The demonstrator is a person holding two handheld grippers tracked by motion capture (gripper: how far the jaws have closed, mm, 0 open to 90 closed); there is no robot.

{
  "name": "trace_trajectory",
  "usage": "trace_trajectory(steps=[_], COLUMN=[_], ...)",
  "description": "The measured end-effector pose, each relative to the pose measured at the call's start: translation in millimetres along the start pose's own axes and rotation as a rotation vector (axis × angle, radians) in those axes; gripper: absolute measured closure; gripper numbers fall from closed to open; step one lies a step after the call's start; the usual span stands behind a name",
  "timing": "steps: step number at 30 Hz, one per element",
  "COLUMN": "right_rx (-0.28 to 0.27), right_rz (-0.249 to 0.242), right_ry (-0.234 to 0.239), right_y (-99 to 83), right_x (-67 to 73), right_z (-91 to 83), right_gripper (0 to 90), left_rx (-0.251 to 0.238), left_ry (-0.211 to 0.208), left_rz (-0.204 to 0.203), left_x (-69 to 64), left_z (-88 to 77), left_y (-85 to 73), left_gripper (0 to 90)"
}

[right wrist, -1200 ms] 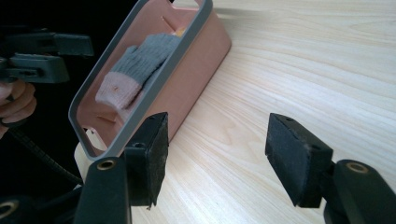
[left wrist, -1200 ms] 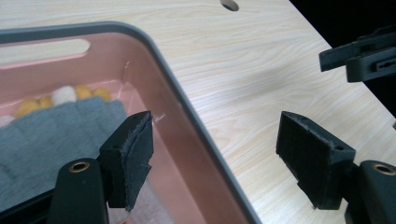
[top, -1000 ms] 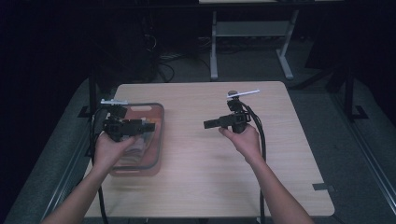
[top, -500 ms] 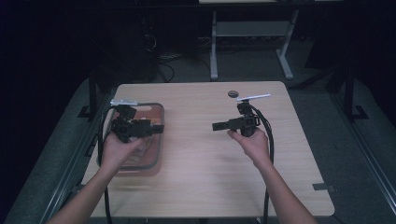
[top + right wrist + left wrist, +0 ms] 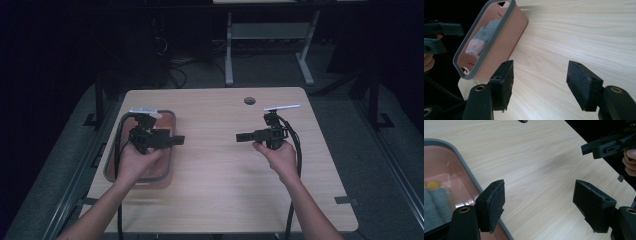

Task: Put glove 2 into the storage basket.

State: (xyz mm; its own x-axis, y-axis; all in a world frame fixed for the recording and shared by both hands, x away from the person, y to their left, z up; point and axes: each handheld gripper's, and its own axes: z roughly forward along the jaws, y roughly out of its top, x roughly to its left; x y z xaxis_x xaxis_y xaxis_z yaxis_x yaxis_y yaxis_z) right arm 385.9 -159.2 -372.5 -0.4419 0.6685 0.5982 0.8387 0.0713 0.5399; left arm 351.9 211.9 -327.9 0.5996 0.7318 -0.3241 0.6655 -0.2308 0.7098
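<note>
Bin (image 5: 165,150) sits at frame left; my jaws are wide and empty, so I should approach its rim slowly.

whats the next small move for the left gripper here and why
Probably lower the left gripper into the pink bin toward the grey rolled cloth. Its jaws stand open and empty above the bin's right rim, and the cloth is the nearest thing to pick up.
</note>
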Motion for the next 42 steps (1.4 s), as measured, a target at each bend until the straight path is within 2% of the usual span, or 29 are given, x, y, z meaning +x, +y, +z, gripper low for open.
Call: trace_trajectory(steps=[5, 12, 18, 27, 32, 38, 42], right_rx=[-0.008, -0.021, -0.027, -0.025, -0.018, -0.029, -0.028], right_rz=[0.011, 0.043, 0.068, 0.105, 0.114, 0.127, 0.135], right_ry=[-0.008, -0.022, -0.028, -0.052, -0.066, -0.071, -0.075], right_y=[-4.8, -12.2, -17.2, -30.7, -37.3, -46.7, -54.2], right_x=[-6.3, -22.1, -31.7, -59.0, -69.5, -79.2, -85.4], right_z=[-6.4, -14.6, -18.5, -28.3, -32.9, -40.6, -44.7], right_gripper=[37.9, 37.9, 37.9, 37.9, 37.5, 37.1, 36.7], left_rx=[0.007, 0.023, 0.038, 0.056, 0.081, 0.082, 0.074], left_ry=[-0.012, -0.042, -0.056, -0.084, -0.096, -0.114, -0.133], left_rz=[0.019, 0.046, 0.048, 0.052, 0.072, 0.097, 0.09], left_x=[-8.6, -17.6, -22.5, -33.0, -40.9, -52.4, -57.0], left_z=[9.9, 24.2, 32.7, 49.0, 59.7, 69.0, 74.8], left_y=[0.0, -0.9, -3.6, -7.2, -11.0, -14.2, -19.0], left_gripper=[25.5, 25.5, 25.3, 25.2, 25.1, 24.5, 24.5])
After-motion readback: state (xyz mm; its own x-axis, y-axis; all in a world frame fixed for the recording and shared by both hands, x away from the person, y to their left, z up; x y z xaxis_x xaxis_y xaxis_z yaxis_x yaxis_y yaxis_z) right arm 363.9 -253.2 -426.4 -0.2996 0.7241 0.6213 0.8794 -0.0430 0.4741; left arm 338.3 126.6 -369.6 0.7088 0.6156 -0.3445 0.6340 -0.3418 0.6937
